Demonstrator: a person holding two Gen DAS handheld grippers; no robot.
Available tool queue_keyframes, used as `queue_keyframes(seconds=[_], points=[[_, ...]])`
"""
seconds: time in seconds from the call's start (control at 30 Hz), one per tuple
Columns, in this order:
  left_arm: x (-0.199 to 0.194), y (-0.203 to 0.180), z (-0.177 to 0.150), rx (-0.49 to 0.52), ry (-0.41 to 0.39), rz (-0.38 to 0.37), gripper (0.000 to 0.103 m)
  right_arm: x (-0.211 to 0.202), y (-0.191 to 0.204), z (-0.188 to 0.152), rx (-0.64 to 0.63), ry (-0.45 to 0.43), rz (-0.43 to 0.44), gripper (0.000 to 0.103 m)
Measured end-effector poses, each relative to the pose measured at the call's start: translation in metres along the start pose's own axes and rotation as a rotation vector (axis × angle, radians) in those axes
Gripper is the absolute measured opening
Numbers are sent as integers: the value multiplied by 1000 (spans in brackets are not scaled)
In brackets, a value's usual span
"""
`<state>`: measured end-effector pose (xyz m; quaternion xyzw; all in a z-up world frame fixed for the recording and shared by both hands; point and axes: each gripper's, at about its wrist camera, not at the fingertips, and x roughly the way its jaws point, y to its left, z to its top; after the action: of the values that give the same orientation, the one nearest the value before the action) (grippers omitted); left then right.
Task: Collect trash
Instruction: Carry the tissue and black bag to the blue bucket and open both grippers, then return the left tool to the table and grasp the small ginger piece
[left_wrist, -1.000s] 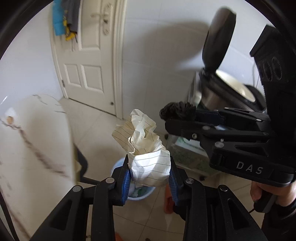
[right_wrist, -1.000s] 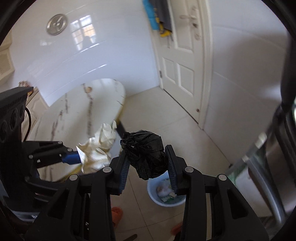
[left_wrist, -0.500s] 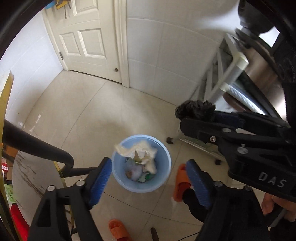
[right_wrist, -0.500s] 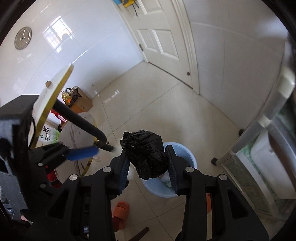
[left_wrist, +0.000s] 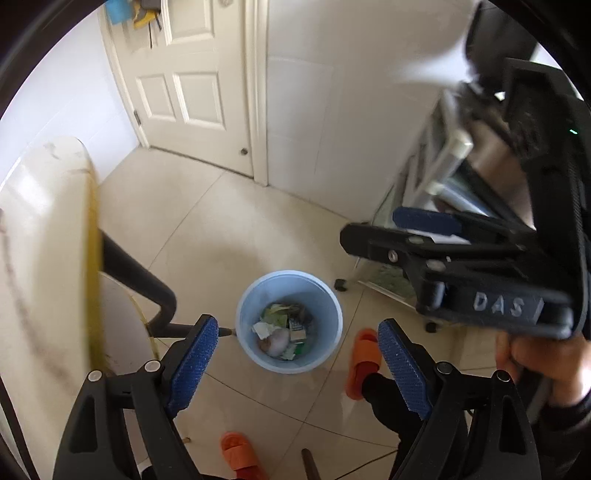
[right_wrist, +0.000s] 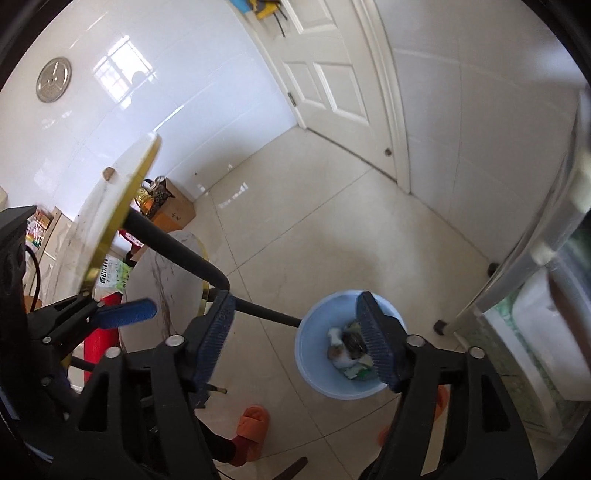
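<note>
A light blue bin (left_wrist: 246, 295) stands on the tiled floor, holding paper scraps and wrappers (left_wrist: 280, 330). My left gripper (left_wrist: 297, 324) hangs above it, jaws opening, nothing between the blue pads. My right gripper (right_wrist: 294, 300) is also over the bin (right_wrist: 308, 354), jaws opening and empty. A blurred dark lump (right_wrist: 353, 341) lies among the trash there; it may be the black bag. In the left wrist view the right gripper (left_wrist: 369, 227) reaches in from the right, held by a hand (left_wrist: 535, 363). The left gripper's pad (right_wrist: 127, 314) shows at the left of the right wrist view.
A round marble table (left_wrist: 48, 229) with a yellow edge and a black leg (left_wrist: 136, 264) is close on the left. A wheeled metal rack (left_wrist: 439, 173) stands right of the bin. Orange slippers (left_wrist: 364, 360) (left_wrist: 240, 454) are on the floor. A white door (left_wrist: 192, 77) is at the back.
The left gripper opened first and its lined paper ball dropped into the bin. The right gripper then opened and the black bag left its jaws. Both moved down toward the bin.
</note>
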<state>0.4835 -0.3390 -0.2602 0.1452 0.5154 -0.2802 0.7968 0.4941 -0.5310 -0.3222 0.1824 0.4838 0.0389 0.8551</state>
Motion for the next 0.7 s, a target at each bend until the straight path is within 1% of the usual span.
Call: queue_keyframes(seconds=[0.03,0.1,0.13,0.17,0.3,0.37,0.43,0.5,0.53,0.57,0.6,0.67,0.7], points=[[-17,-2,-5,-1,-14,-3,89,-7,2,0,-4,-14,-3,78],[-47,-7,-12,7,-52,-64,91,-22,5,-1,-5,-46,-14,84],[-60,-7,-17,13,-65,-79,92,-30,7,-2,-2,-63,-15,86],[-76,-9,-21,30,-84,-79,92,-38,8,-4,1,-80,-18,87],[-135,-4,-33,84,-179,-12,93,-56,12,-12,12,-102,-24,87],[-164,8,-31,116,-222,64,93,-60,16,-15,5,-100,-24,87],[-189,24,-23,146,-253,179,96,-63,18,-17,-2,-107,-37,89],[-212,49,-7,171,-279,367,97,-60,16,-18,3,-99,-53,91],[-217,58,1,179,-283,419,98,-56,13,-18,10,-93,-54,91],[-225,75,12,174,-289,473,100,-52,10,-18,15,-86,-54,91],[-229,90,20,152,-294,499,102,-48,8,-18,20,-80,-57,91],[-223,129,42,79,-282,538,102,-36,1,-18,34,-67,-70,91],[-215,147,51,36,-266,539,102,-29,-3,-19,41,-60,-75,91]])
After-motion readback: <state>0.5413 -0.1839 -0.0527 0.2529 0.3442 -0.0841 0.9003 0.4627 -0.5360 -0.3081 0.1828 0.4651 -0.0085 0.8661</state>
